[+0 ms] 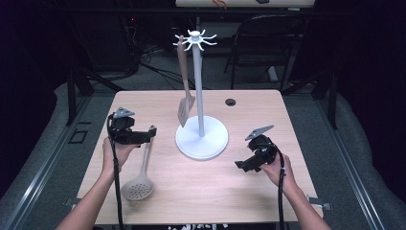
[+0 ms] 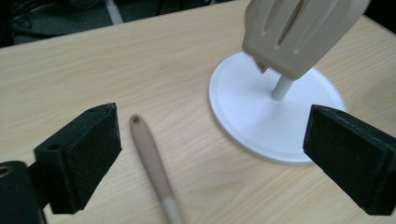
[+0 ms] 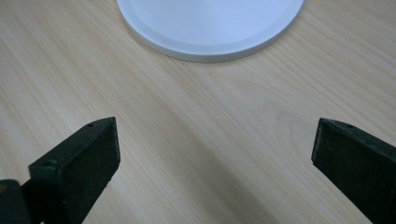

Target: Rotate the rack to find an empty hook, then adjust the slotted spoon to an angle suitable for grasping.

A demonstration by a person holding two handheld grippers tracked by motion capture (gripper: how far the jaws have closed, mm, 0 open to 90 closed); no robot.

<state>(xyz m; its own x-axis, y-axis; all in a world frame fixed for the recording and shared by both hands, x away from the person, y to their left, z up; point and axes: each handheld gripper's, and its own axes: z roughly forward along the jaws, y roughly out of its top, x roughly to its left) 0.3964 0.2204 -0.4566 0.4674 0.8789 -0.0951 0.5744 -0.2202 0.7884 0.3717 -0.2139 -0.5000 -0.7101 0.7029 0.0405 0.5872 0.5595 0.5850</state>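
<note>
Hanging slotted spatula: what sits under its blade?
Under the slotted spatula lies the white round base of the utensil stand. In the left gripper view, the blade covers part of the pole and base behind it.

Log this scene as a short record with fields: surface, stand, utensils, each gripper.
surface: wooden table
stand: white utensil stand, upright at the table's middle, hooks on top
hanging utensil: slotted spatula, hung from a hook, blade above the base
lying utensil: skimmer spoon, flat on the table, handle end pointing away from the person
left gripper: open, jaws either side of the skimmer's handle end, not gripping
right gripper: open, holding nothing, beside the stand's base
</note>
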